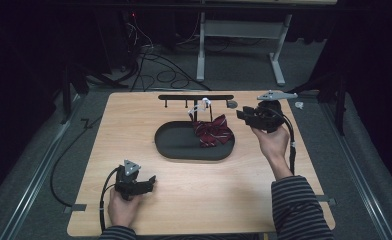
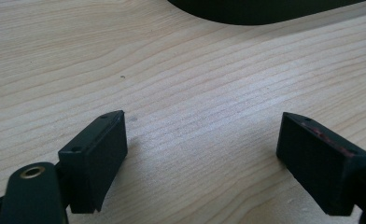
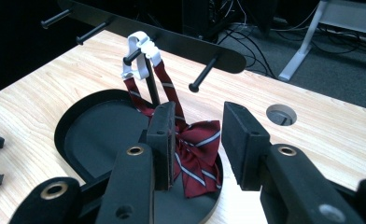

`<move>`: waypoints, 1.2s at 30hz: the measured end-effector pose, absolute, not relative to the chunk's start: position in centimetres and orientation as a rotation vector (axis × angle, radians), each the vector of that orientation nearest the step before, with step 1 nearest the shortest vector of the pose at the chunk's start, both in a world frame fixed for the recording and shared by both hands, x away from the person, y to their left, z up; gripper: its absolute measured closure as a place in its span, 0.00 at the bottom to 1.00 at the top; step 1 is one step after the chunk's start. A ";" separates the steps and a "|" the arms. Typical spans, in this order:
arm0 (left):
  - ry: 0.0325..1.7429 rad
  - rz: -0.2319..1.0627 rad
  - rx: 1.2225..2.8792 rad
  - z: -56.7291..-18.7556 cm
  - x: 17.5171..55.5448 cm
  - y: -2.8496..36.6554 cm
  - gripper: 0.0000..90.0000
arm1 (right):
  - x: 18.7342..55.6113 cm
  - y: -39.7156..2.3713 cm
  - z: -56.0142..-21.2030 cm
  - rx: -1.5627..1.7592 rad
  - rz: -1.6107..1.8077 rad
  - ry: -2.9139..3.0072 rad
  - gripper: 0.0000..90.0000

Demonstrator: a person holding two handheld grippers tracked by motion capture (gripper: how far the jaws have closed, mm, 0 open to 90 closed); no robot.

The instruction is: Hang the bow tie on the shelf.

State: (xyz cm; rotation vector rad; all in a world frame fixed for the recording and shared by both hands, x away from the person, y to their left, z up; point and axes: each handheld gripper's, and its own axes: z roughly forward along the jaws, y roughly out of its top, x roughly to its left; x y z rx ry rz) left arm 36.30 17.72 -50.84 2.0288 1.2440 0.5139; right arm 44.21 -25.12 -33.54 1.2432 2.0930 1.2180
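**Inspector:** Risk first. The bow tie (image 3: 197, 154) hangs by its strap from a white clip (image 3: 138, 53) hooked over one peg of the black peg rail (image 1: 196, 97), which stands just behind the tray (image 1: 176, 145). Its bow rests on the right part of the tray floor. The hold looks shallow, in my judgement.

**Assistant:** What would upset it?

**Inspector:** Any sideways pull on the strap could slide the clip off the peg end, and the tie would drop into the tray. A snag could also drag the rail, which looks light and unfixed, though I cannot confirm that.

**Assistant:** Where do the grippers stand?

**Inspector:** The right gripper (image 3: 197, 140) is raised just right of the tray, jaws parted around nothing, aimed at the tie. The near jaw sits close to the strap; whether it touches, I cannot tell. Closing from there might catch cloth and strap together. The left gripper (image 2: 204, 158) is well in front of the tray, low over bare table (image 2: 181, 70), jaws spread wide, nothing between them.

**Assistant:** Anything else?

**Inspector:** The right gripper's cable (image 1: 290, 145) trails along the forearm, to the right of the tray; it could sweep the tray rim if the hand crosses over.

**Assistant:** Markings?

**Inspector:** No brand, label or writing is readable anywhere. The tie shows only dark red cloth with pale stripes.
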 end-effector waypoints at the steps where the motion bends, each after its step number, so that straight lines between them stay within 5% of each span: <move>1: 1.244 0.514 2.029 -50.8 36.3 17.7 0.19 | 44.1 -25.2 -33.6 1.244 1.221 2.092 0.74; 36: 1.244 0.514 2.029 -50.8 36.3 17.7 0.19 | 40.4 -29.9 -35.2 1.293 1.262 2.015 0.74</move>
